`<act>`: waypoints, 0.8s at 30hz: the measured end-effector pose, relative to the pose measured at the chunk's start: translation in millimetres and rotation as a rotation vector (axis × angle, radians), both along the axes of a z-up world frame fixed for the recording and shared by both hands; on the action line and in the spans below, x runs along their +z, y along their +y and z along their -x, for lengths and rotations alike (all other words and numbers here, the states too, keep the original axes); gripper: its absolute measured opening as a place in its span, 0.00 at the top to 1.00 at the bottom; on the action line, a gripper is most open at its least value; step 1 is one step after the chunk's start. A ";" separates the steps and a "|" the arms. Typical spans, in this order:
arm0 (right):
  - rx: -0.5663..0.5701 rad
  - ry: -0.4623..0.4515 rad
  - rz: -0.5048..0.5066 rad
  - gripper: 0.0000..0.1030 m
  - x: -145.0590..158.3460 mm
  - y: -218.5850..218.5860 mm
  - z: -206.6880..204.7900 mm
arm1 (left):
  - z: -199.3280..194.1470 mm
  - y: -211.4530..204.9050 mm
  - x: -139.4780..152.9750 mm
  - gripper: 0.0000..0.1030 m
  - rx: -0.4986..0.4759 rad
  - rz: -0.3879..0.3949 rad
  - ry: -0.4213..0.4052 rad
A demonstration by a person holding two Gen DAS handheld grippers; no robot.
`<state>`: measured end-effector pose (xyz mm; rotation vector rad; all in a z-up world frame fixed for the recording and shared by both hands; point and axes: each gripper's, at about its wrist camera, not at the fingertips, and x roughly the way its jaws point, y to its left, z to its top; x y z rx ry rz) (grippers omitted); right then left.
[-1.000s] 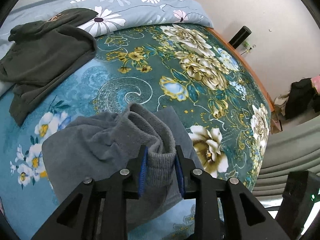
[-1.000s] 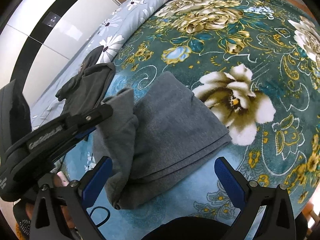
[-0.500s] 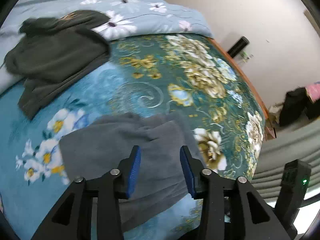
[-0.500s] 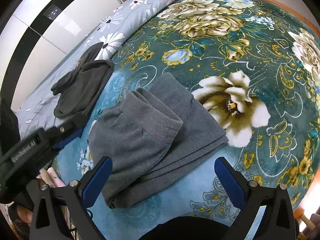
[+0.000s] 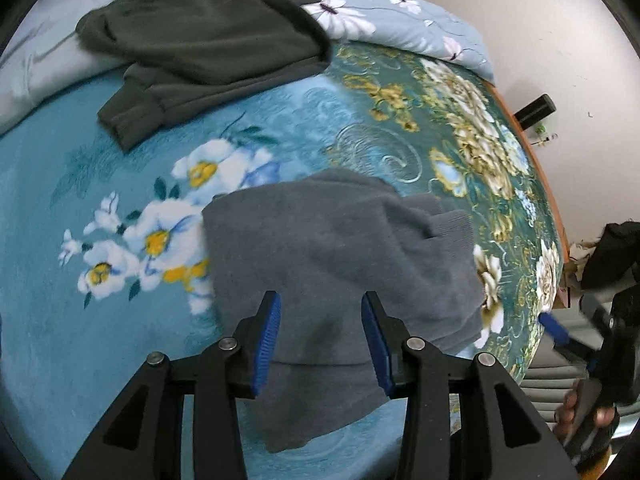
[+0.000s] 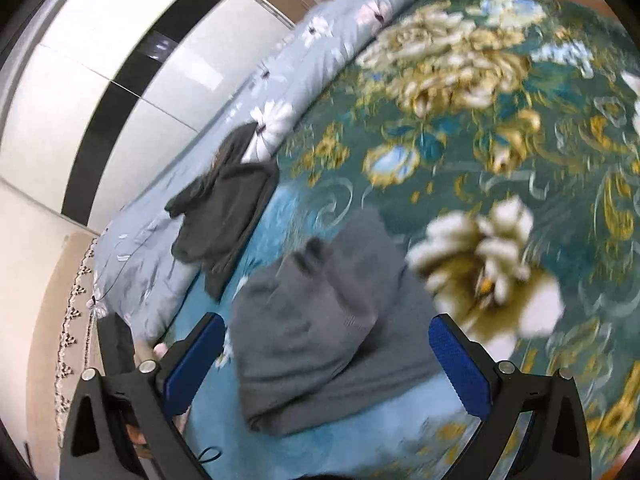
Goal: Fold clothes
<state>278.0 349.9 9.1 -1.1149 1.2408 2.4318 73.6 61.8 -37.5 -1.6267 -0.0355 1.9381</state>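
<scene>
A grey garment (image 5: 340, 260) lies folded on the floral bed, with a ribbed cuff (image 5: 452, 224) resting on top at its right side. My left gripper (image 5: 320, 320) hovers over its near edge, jaws apart, with no cloth pinched between the blue pads. In the right wrist view the same grey garment (image 6: 332, 320) sits between and beyond the fingers of my right gripper (image 6: 326, 344), which stands wide open and holds nothing. That gripper's blue pad (image 5: 554, 328) also shows at the right edge of the left wrist view.
A dark green garment (image 5: 208, 40) lies crumpled at the head of the bed, partly on a pale blue flowered duvet (image 5: 400, 20). The teal floral blanket (image 5: 80, 320) covers the bed. The bed's wooden edge (image 5: 532, 168) and a wall run along the right.
My left gripper let go of the grey cuff, opened and drew back; the cuff now lies on the folded pile. The right gripper stayed open and swung a little, blurring its view.
</scene>
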 end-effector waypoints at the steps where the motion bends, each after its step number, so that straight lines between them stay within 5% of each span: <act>1: 0.023 0.028 0.029 0.00 -4.9 3.9 2.8 | -0.4 0.6 -1.8 0.58 0.000 0.004 -0.004; 4: 0.111 0.114 0.150 0.00 -21.1 5.6 17.0 | -1.3 3.6 -5.6 0.58 -0.005 0.017 -0.013; 7: 0.188 0.167 0.160 0.00 -29.6 1.5 32.6 | -0.7 7.1 -5.2 0.58 -0.014 0.024 -0.009; 10: 0.232 0.137 0.139 0.01 -40.5 -0.9 45.4 | 1.5 8.7 -2.8 0.58 -0.017 0.038 0.006; 17: 0.278 0.076 0.212 0.33 -89.0 13.3 61.7 | 6.9 4.0 -7.7 0.58 0.005 0.081 0.004; 24: 0.304 0.094 0.303 0.35 -114.6 24.7 68.3 | 7.9 -1.3 -17.3 0.58 0.036 0.119 -0.018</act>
